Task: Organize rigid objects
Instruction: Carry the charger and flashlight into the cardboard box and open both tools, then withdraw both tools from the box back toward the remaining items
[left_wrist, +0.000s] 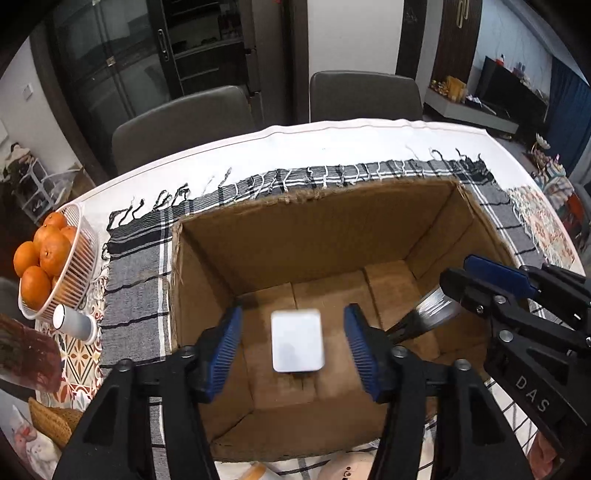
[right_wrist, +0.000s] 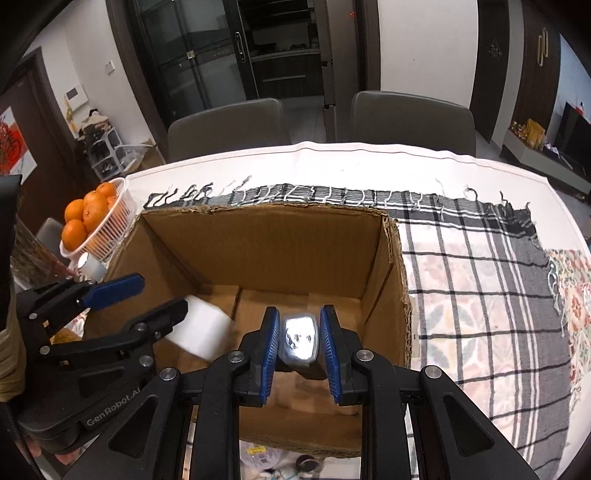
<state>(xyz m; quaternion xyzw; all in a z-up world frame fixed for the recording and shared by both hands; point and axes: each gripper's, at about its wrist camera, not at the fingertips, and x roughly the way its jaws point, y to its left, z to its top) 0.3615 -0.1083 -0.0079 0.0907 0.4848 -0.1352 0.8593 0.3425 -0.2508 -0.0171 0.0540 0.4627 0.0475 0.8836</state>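
Two items are being placed into the cardboard box (left_wrist: 314, 236) on the table. A white block (left_wrist: 297, 340), rounded at the corners and blurred, is seen between the spread pads of the left gripper (left_wrist: 293, 345), untouched by them, above the box floor. It is judged light, stiff and smooth, best gripped across its flat sides. A shiny metal piece (right_wrist: 299, 341) is clamped in the right gripper (right_wrist: 300, 343), over the box interior; it is judged hard and slippery, so the flat flanks are advised.
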